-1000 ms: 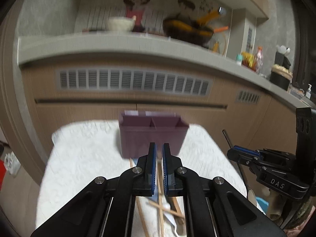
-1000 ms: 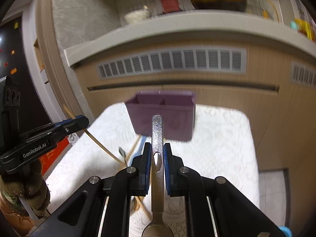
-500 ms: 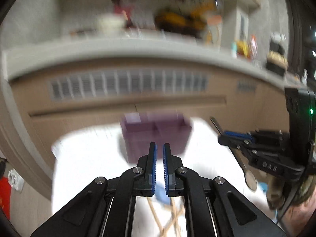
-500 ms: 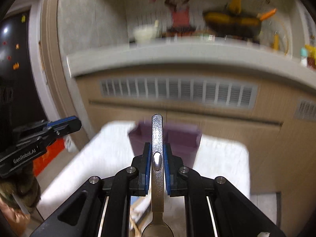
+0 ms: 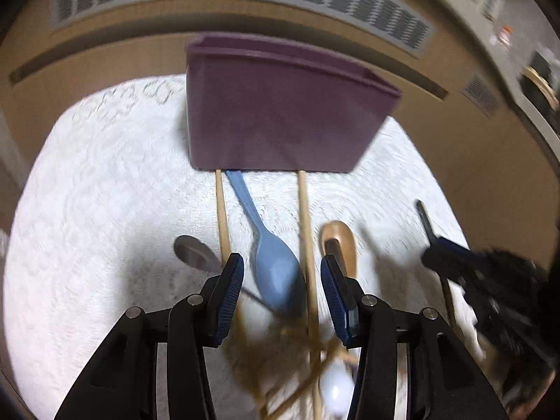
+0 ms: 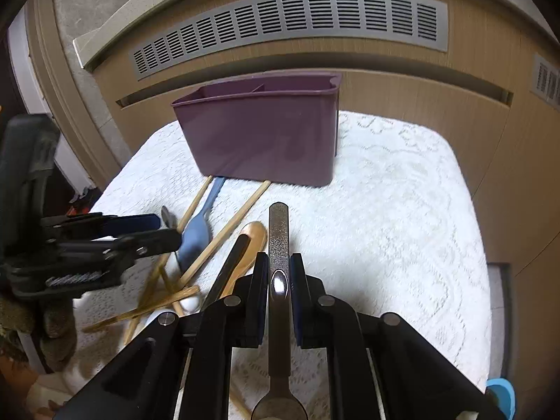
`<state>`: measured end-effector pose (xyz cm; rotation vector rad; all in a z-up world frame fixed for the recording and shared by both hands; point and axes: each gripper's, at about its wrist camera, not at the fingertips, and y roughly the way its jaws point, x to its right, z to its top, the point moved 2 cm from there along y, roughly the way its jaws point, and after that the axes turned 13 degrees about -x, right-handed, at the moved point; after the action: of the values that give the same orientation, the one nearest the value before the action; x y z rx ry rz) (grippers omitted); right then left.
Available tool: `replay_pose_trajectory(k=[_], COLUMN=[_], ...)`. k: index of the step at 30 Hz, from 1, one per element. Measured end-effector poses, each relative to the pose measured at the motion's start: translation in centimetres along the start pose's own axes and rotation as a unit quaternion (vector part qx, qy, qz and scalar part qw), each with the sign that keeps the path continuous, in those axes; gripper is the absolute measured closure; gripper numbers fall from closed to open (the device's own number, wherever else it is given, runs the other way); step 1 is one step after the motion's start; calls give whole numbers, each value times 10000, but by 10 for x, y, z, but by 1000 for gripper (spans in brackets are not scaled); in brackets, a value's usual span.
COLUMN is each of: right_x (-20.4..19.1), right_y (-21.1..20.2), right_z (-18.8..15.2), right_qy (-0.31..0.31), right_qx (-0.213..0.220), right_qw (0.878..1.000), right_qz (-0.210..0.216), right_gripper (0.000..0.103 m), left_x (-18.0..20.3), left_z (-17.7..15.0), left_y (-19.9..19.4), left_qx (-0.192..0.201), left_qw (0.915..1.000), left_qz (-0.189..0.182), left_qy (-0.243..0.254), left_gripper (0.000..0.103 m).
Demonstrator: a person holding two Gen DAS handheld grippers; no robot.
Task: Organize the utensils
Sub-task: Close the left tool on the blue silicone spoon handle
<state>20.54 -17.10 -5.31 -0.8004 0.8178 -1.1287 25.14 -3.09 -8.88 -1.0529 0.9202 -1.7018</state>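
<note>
Before the purple plastic caddy (image 6: 259, 133) on the white lace-covered desk (image 6: 385, 210), we clamp our right gripper (image 6: 278, 273) on a metal spoon's handle (image 6: 279, 241); our left gripper (image 5: 281, 280) is opening, nothing pinched, over the blue plastic spoon (image 5: 273, 273) and wooden chopsticks (image 5: 306, 231) lying near the caddy.

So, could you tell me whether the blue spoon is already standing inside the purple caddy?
No, the blue spoon lies flat on the white cloth before the purple caddy.

Blurred chopsticks (image 5: 280, 357) perhaps tangle beneath blue spoon (image 5: 276, 276).
</note>
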Motion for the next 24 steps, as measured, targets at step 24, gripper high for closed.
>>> replay_pose_trajectory(k=[24], right_x=[9], right_y=[7], right_z=[-5], right_qy=[237], right_qx=[-190], right_qw=[9985], right_qz=[445], right_gripper=[92], left_x=[-9], left_z=[-65], left_y=[-50], left_qx=[119], left_qw=[9994], left_qz=[-59], left_qy=[327], left_gripper=[90])
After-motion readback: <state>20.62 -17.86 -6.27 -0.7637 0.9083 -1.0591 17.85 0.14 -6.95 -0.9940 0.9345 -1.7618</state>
